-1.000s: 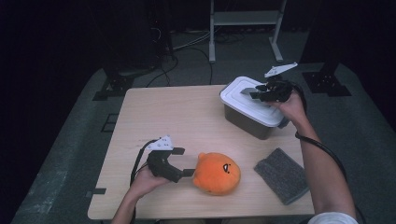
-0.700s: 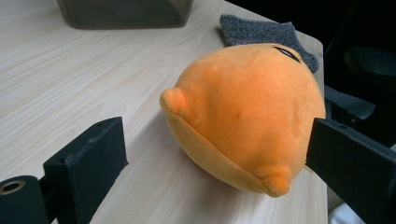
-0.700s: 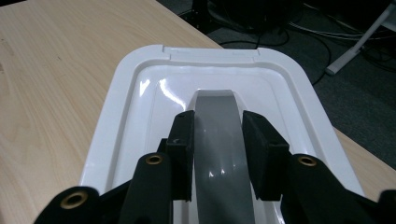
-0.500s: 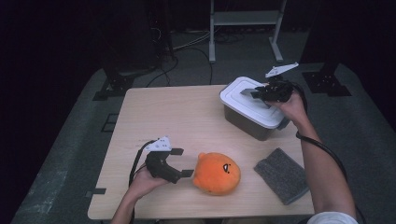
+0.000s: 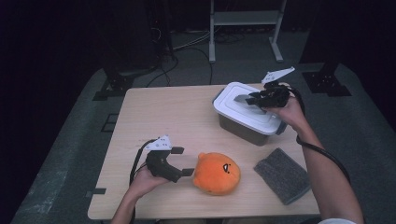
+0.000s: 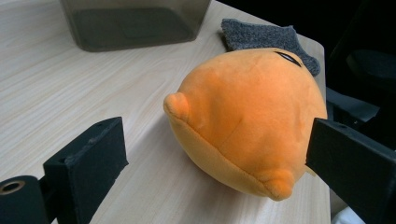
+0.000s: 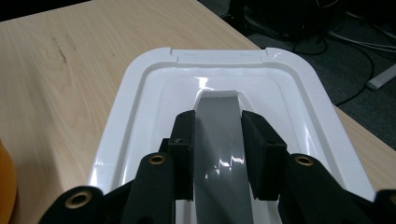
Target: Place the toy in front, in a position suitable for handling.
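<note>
In the right gripper view, the right gripper (image 7: pixel 218 154) is seen with its jaws having just been closing, and the grey handle (image 7: pixel 219 140) of the white lid (image 7: pixel 140 116) is now clamped between the two black pads. The handle's long axis runs straight away along the jaws, toward the lid's far edge. The lid is seated on the box (image 5: pixel 243 128), which stands at the far right part of the table (image 5: pixel 173 116).

The left gripper (image 6: pixel 219 158) is held wide open, and nothing is pressed by its pads. Between and just beyond them lies the orange plush toy (image 6: pixel 247 116), resting on the tabletop near the front edge; whether the right-hand pad brushes it cannot be told. The toy's seam and two small nubs are turned toward this gripper.

In the high view, the toy's face (image 5: pixel 227 168) is shown pointing up and to the right, whereas mainly its back is shown in the left gripper view. A grey cloth (image 5: pixel 282 175) is seen lying flat to the right of the toy, in front of the box.
</note>
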`<state>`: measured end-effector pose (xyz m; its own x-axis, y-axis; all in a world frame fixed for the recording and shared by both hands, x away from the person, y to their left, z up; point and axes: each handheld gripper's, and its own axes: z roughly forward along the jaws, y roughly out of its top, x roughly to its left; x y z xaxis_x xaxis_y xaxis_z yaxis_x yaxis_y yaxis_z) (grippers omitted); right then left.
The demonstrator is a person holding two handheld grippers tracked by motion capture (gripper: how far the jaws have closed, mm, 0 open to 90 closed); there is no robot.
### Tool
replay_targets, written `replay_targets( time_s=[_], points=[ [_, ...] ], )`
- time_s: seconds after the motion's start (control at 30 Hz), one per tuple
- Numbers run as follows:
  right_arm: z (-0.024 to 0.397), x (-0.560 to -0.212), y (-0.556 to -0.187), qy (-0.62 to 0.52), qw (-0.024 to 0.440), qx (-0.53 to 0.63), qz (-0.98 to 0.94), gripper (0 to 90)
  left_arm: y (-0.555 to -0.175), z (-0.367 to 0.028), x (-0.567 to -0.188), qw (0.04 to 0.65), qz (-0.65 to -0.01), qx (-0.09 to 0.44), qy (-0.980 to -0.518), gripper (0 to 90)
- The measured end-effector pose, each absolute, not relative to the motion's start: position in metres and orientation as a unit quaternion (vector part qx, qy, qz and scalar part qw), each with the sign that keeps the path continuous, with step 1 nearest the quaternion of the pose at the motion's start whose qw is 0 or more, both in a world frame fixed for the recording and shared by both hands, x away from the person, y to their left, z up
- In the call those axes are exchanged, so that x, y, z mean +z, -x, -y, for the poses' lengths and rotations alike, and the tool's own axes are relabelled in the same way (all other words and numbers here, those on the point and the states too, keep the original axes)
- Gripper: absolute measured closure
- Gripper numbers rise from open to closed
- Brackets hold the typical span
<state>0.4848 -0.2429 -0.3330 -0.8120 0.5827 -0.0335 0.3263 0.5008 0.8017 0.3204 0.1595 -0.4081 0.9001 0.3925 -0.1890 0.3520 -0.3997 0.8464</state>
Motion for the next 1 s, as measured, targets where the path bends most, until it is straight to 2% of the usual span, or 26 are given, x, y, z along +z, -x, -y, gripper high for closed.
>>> replay_targets(
  time_s=[1.0],
  points=[
    [0.186,-0.332,-0.464,-0.166,0.086,0.431,-0.883,65.6,-0.317,-0.167,-0.405,0.51,-0.226,0.027,-0.83,4.1]
  ],
)
